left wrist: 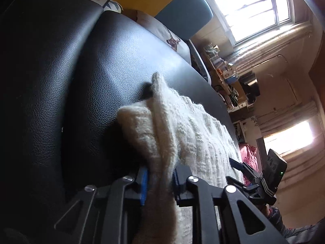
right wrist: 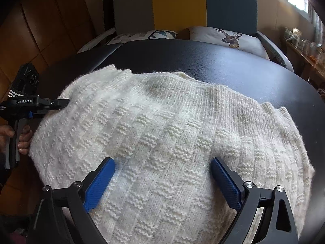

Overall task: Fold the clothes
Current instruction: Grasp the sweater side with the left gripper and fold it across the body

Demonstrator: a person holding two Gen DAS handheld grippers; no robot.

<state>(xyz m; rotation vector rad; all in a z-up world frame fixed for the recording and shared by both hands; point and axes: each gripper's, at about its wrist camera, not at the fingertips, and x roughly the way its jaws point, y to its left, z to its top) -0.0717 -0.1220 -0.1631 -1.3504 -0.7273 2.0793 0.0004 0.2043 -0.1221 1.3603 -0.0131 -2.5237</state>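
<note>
A cream knitted sweater (right wrist: 162,122) lies spread flat on a black leather surface (right wrist: 223,61). In the left wrist view a raised fold at the sweater's (left wrist: 193,122) edge sits pinched between the blue pads of my left gripper (left wrist: 159,184), which is shut on it. The right wrist view shows that same left gripper (right wrist: 65,102) at the sweater's left edge, held by a hand (right wrist: 22,140). My right gripper (right wrist: 162,181) hovers over the near middle of the sweater, blue pads spread wide, nothing between them. It also shows in the left wrist view as the right gripper (left wrist: 233,170), beyond the sweater.
Behind the black surface (left wrist: 101,71) stands a sofa (right wrist: 178,6) with grey, yellow and teal back panels and a deer-print cushion (right wrist: 229,35). A cluttered shelf (right wrist: 304,46) runs along the right wall under windows. Bare leather lies beyond the sweater.
</note>
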